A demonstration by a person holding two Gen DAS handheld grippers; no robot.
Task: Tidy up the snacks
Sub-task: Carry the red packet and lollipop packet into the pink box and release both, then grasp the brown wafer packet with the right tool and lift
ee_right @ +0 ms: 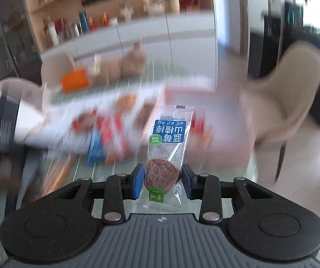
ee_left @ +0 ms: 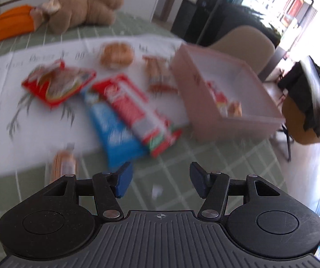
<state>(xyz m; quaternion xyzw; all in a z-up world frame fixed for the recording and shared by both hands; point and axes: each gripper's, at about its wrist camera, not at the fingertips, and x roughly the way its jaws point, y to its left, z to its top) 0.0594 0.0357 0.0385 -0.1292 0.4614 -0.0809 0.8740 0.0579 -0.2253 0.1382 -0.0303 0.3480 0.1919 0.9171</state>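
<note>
On my far left the plush toy (ee_left: 86,9) and an orange cushion (ee_left: 10,25) lie at the back of the table (ee_left: 177,172), out of the way and no part of the sorting. Nearer me the loose snacks are spread on the white cloth (ee_left: 6,102): a red packet (ee_left: 58,81), a round bun-like pack (ee_left: 116,54), then a long blue packet (ee_left: 115,134) with a long red packet (ee_left: 137,109) lying across it. They look scattered, which I take to mean they have not been sorted yet. My left gripper (ee_left: 160,178) hangs over the bare table edge just short of the blue packet; its fingers stand wide with nothing between them, I judge ready for the next pick.

Further right, the pink bin (ee_left: 206,111) sits at the table's right edge with a couple of packets already inside, so I read it as the destination.

On my right side, the right gripper (ee_right: 163,182) has its fingers drawn in narrow on a clear-wrapped snack stick (ee_right: 167,143) with a blue label, clamped at the round brown end so the label end sticks out forward, clear of the table. The bin shows only as a pink blur behind it, so I cannot say how close the stick is to it.
</note>
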